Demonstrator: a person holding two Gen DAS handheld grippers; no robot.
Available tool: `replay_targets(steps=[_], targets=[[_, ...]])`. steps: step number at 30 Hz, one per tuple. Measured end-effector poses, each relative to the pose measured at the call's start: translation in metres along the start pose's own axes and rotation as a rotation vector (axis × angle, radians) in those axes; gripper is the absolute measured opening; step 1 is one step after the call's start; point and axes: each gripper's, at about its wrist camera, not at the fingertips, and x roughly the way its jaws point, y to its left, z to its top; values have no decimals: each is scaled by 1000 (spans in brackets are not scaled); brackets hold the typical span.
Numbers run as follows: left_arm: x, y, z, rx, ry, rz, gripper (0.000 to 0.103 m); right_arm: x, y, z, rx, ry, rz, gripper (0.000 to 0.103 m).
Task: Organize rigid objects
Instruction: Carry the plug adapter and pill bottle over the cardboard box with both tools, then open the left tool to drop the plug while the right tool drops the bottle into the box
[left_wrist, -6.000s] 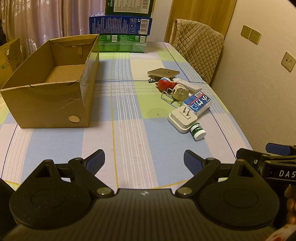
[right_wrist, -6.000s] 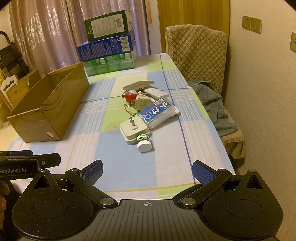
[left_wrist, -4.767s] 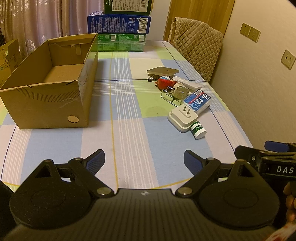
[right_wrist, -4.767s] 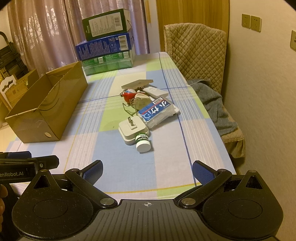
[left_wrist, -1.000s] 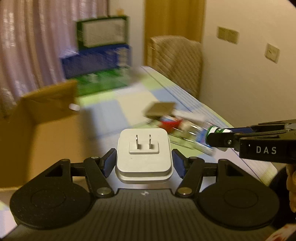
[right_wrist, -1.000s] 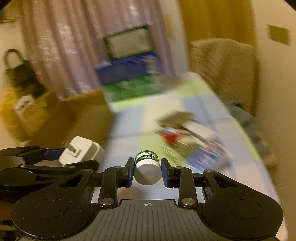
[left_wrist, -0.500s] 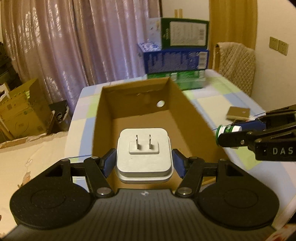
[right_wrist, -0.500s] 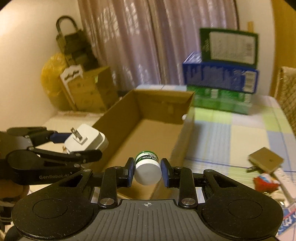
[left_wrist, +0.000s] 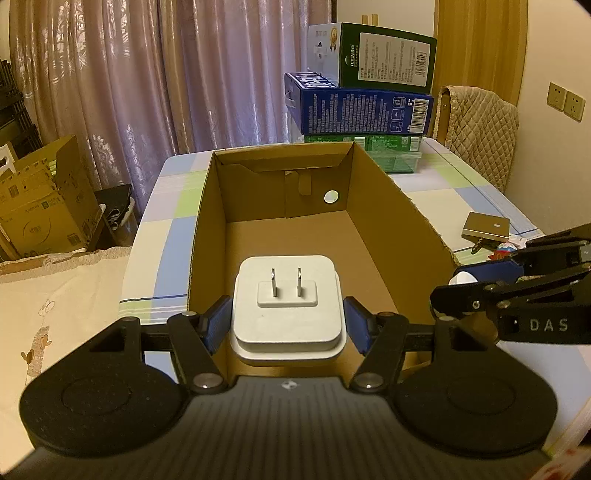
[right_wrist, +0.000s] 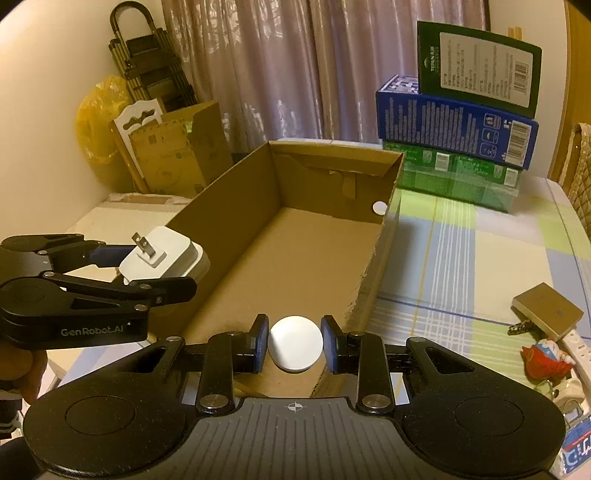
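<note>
Charger (left_wrist: 287, 311) prongs-up between left fingers (left_wrist: 216, 324), over open box (left_wrist: 384, 206)

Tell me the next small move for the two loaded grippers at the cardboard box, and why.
Probably lower both a little into the cardboard box and open the jaws. The left gripper grips the white plug adapter and the right gripper the small white-capped bottle; both hang over the near end of the box, whose floor looks bare.

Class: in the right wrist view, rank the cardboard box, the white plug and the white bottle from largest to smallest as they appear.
1. Cardboard box, clearly largest.
2. White plug and white bottle look about alike; the bottle is nearer the camera, so no ranking.
</note>
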Motion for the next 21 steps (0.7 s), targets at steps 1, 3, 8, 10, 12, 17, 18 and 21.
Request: replay_targets(steps=[1, 3, 8, 10, 12, 17, 18, 21], targets=[[0, 0, 0, 3, 1, 0, 60, 1, 1, 0, -3, 2, -2, 27], [1, -1, 0, 12, 1, 13, 61, 2, 3, 0, -8, 7, -5, 27], [-3, 3, -1, -6, -5, 21, 63, 4, 9, -1, -43, 17, -3, 28], [-7, 3, -2, -13, -13, 21, 63, 3, 12, -2, -57, 17, -24, 28], [-11, 4, -2, -20, -16, 24, 63, 2, 13, -3, -64, 21, -35, 28], [-22, 4, -3, -49, -29, 29, 63, -5, 19, -6, -74, 15, -34, 29], [-24, 4, -4, -50, -32, 27, 63, -7, 19, -6, -73, 13, -33, 29], [-31, 1, -5, -43, -33, 28, 63, -12, 21, -6, -75, 7, -35, 29]])
